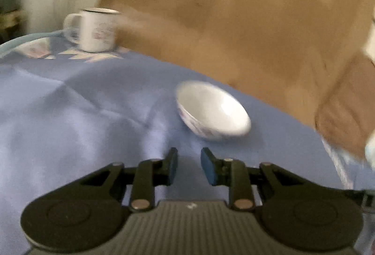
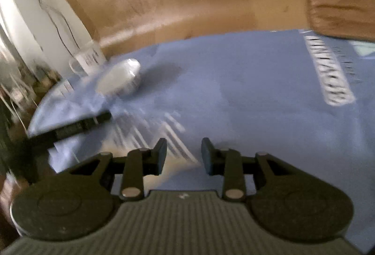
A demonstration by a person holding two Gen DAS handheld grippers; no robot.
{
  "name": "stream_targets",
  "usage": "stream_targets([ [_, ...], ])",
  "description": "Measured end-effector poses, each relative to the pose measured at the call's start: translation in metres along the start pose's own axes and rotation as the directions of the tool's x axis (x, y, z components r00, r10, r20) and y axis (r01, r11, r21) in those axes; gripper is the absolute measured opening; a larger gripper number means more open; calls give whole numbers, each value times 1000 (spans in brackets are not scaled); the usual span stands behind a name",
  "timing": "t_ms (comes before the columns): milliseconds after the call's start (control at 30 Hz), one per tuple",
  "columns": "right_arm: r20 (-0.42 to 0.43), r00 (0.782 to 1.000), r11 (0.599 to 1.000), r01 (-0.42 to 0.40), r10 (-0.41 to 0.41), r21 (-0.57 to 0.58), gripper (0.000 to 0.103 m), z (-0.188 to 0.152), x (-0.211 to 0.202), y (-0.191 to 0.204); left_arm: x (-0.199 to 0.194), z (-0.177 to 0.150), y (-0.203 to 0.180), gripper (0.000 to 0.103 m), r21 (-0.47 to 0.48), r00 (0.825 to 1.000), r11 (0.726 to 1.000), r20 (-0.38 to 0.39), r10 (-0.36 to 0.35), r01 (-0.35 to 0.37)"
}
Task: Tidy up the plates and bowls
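Observation:
A white bowl (image 1: 212, 112) with a faint floral pattern outside stands on the blue tablecloth (image 1: 70, 114), ahead and slightly right of my left gripper (image 1: 189, 156). The left fingers stand a narrow gap apart with only cloth showing between them. In the right wrist view the same bowl (image 2: 118, 79) is a blurred white shape far off to the left. My right gripper (image 2: 184, 147) hovers over the cloth (image 2: 246, 91), open, with nothing between its fingers.
A white mug (image 1: 97, 30) stands at the table's far left edge, and shows blurred (image 2: 88, 59) beyond the bowl in the right view. A dark blurred bar (image 2: 77, 126) reaches in from the left. Wooden floor (image 1: 234, 9) lies beyond the table edge. Patterned cloth borders (image 2: 328, 67) mark the edges.

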State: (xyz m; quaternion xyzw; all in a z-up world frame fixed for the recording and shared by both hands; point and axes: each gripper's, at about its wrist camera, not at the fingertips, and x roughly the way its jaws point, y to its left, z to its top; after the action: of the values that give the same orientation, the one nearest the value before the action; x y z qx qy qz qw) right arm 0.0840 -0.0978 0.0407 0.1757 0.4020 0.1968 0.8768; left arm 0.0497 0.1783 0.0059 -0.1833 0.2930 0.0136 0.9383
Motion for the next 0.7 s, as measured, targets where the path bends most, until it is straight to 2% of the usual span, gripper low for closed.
stream_targets([
  [133,3,1000,997,-23,23,69,36,24,34,16,-5,1,13,29,-81,999,997,33,10,-7],
  [433,-53,998,989,-28,36,145,36,58,96,42,-2,5,23,29,-137,999,991,32,-4,9],
  [467,-63,997,988,-26,36,150,31,59,100,43,-3,5,23,29,-141,999,990,34,-4,9],
  [500,-72,997,988,-20,31,153,19,59,101,43,-3,5,24,29,-143,999,990,36,-6,11],
  [533,-81,996,988,-11,24,154,13,59,104,44,-4,5,23,29,-144,999,990,38,-8,13],
  [633,-86,996,988,2,12,156,8,56,96,40,-4,5,24,29,-137,999,990,47,-24,30],
  [700,-78,997,988,7,5,155,7,52,82,37,-7,4,19,34,-108,997,992,60,-57,63],
])
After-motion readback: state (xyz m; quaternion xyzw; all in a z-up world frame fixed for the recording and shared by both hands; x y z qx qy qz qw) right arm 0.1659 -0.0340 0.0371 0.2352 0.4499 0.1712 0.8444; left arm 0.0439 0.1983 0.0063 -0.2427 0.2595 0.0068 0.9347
